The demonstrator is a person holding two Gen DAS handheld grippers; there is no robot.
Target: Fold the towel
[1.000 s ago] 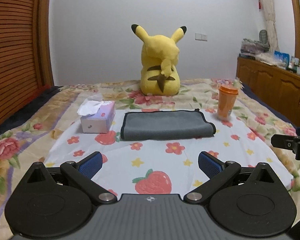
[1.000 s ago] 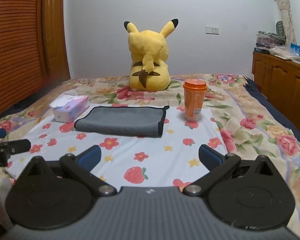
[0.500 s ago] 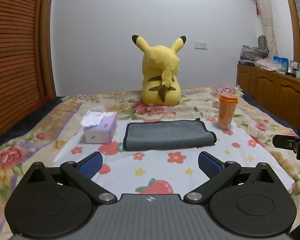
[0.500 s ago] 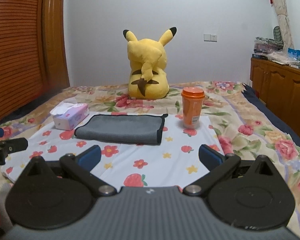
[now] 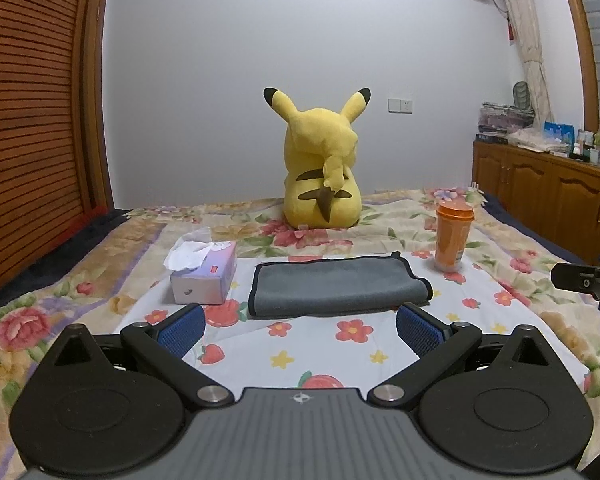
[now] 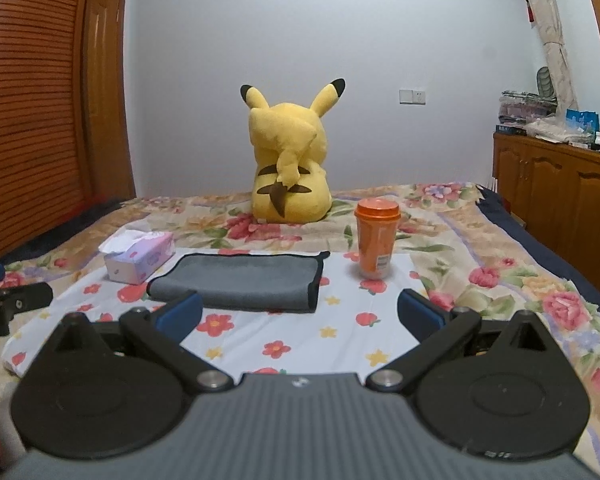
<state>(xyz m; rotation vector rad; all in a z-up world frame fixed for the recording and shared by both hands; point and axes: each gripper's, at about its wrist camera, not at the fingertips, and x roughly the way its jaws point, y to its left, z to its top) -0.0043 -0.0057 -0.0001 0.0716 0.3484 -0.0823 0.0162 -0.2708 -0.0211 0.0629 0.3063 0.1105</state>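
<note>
Hovering low over the white flower-and-strawberry printed sheet (image 5: pixel 308 344), both tools empty: left gripper (image 5: pixel 300 330) spread wide, blue ribbed pads (image 5: pixel 182 328) well apart, nothing between them. Right gripper (image 6: pixel 300 314) likewise spread, clamping nothing.

Directly ahead of both sets of fingers, apart from them: grey rectangular microfibre towel with black edging (image 5: pixel 336 284), lying flat on the sheet, apparently already doubled over, rounded fold nearest the grippers, black-bound edges at the far side and at the right end. No contact with either gripper.

Beside the towel, left of the left gripper's axis: pale lilac cardboard tissue box (image 5: pixel 204 272). Right of the towel: orange plastic lidded cup (image 5: pixel 452 236), upright, near the towel's right end.

Farther ahead: yellow plush toy with black-tipped ears (image 5: pixel 320 168), back turned, against the grey wall (image 5: pixel 300 40).

Judged step: approach before a grasp, or standoff with the fold complete; not distinguishable. Next move, if another fold is needed: advance, pinch the two right-end corners, carry across leftward, keeping clear of the cup.
</note>
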